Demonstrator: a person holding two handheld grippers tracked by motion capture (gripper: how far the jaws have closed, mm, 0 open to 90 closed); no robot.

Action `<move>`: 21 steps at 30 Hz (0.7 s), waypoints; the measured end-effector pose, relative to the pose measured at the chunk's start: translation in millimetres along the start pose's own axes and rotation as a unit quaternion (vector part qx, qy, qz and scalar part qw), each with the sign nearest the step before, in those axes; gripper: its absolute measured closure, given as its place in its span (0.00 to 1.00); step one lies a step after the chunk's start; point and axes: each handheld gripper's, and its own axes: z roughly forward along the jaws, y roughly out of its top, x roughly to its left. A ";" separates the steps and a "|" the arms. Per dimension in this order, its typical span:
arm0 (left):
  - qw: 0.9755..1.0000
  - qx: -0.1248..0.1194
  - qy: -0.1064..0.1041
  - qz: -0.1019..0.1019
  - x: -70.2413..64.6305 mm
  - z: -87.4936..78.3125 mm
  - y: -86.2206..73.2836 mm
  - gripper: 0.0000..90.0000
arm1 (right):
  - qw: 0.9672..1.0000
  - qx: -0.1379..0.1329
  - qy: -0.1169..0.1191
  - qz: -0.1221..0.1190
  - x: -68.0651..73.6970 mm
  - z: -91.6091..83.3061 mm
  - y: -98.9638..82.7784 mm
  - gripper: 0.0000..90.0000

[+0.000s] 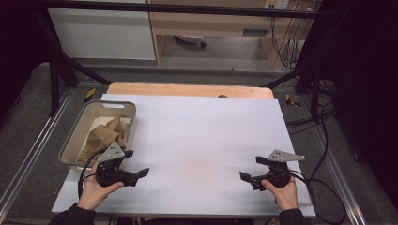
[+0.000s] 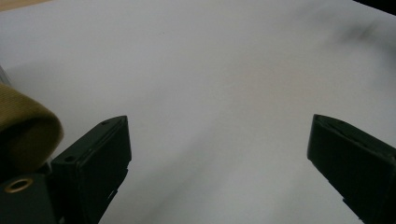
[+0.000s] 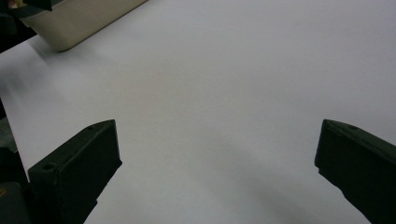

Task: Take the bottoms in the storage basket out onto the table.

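Jaws on our left gripper (image 1: 139, 167) and right gripper (image 1: 252, 171) stood wide and empty over the white table sheet (image 1: 202, 140), so we judged it best to reach leftward, slowly, for the crumpled brown paper (image 1: 101, 138) in the grey plastic bin (image 1: 75, 137).

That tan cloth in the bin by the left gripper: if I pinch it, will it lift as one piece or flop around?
The tan cloth lies crumpled in folds inside the grey bin, so it is probably floppy and would drape from one pinch. It looks light. Folds may snag on the bin wall, so the bin could shift when you lift.
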 end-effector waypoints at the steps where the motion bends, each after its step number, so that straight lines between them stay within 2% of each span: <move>1: 1.000 0.001 0.000 0.000 0.3 0.0 0.0 0.07 | 1.000 0.000 0.000 0.001 0.0 0.3 -0.1 0.01; 21: 1.000 -0.001 0.007 0.002 0.5 -8.0 1.2 0.07 | 1.000 0.001 0.001 0.007 -0.9 -0.4 -1.6 0.01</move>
